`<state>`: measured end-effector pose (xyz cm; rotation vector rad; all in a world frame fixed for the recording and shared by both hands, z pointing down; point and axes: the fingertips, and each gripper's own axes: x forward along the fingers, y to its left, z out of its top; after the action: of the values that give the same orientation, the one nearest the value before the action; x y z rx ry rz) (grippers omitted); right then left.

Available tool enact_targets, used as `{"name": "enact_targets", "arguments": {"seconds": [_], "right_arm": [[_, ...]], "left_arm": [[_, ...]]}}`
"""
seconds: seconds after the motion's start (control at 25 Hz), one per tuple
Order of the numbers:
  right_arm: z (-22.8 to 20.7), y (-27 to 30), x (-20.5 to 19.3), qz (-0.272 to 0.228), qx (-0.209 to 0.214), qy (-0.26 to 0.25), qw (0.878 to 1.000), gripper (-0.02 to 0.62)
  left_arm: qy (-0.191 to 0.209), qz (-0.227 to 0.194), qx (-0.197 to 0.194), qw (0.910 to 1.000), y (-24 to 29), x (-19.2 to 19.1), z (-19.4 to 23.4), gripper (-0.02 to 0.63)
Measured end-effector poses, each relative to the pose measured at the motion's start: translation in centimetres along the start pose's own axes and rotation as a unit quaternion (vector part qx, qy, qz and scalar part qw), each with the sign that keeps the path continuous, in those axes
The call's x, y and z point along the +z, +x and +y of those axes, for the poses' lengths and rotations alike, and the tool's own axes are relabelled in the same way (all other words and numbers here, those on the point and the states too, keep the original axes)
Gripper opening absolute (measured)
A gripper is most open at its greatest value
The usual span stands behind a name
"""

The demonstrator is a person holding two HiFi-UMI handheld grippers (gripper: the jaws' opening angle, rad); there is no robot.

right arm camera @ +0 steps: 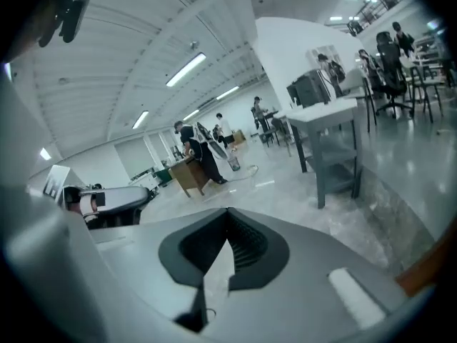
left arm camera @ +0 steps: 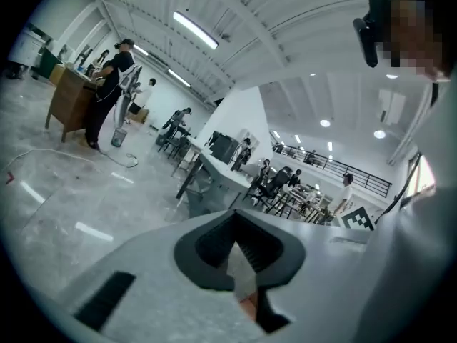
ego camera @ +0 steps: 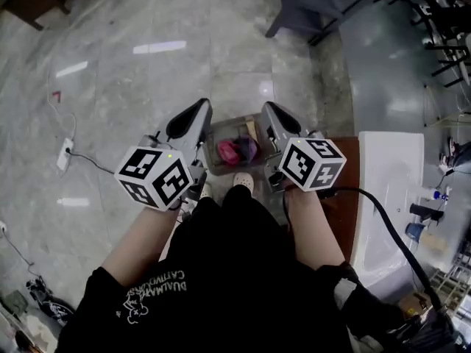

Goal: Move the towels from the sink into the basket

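Observation:
In the head view both grippers are held high in front of the person's body, far above the floor. My left gripper (ego camera: 193, 118) and right gripper (ego camera: 274, 118) are both shut with nothing between their jaws. Down on the floor between them stands the basket (ego camera: 219, 128), holding a pink towel (ego camera: 227, 152) and a purple towel (ego camera: 247, 148). The white sink (ego camera: 388, 186) lies to the right, its basin showing no towel. The left gripper (left arm camera: 239, 254) looks level across a large hall, and the right gripper (right arm camera: 223, 247) does the same; neither gripper view shows the basket or the sink.
A power strip (ego camera: 65, 154) with a cable lies on the floor at the left. A grey table frame (ego camera: 313, 9) stands at the top. Bottles (ego camera: 427, 212) sit by the sink's right side. People, desks (left arm camera: 71, 98) and chairs fill the hall beyond.

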<state>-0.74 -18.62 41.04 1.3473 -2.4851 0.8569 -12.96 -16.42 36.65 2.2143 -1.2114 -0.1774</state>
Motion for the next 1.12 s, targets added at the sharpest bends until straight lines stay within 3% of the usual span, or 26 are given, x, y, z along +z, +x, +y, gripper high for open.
{"name": "enact_targets", "arguments": {"seconds": [0.12,0.24,0.44,0.68,1.12], "right_arm": [[3.5,-3.4,6.4,-0.048,0.006,-0.032,0.998,0.005],[6.7,-7.1,12.1,-0.093,0.003,-0.074,0.993,0.005],[10.6,-13.3,18.4,-0.162,-0.017,-0.152,0.975,0.005],[10.9,-17.4,21.2,-0.202,-0.032,-0.169,0.964,0.005],[12.1,-20.2,22.5,-0.219,-0.042,-0.186,0.957,0.005]], "left_arm": [[0.025,-0.028,-0.061,0.9975,-0.9,5.7,-5.1,0.003],[0.057,-0.064,-0.117,0.9894,-2.3,11.1,-10.1,0.003],[0.121,-0.111,-0.168,0.972,-4.8,16.7,-16.2,0.003],[0.148,-0.138,-0.193,0.9601,-5.7,19.3,-20.0,0.003],[0.149,-0.155,-0.211,0.9536,-6.9,20.9,-22.4,0.003]]}}
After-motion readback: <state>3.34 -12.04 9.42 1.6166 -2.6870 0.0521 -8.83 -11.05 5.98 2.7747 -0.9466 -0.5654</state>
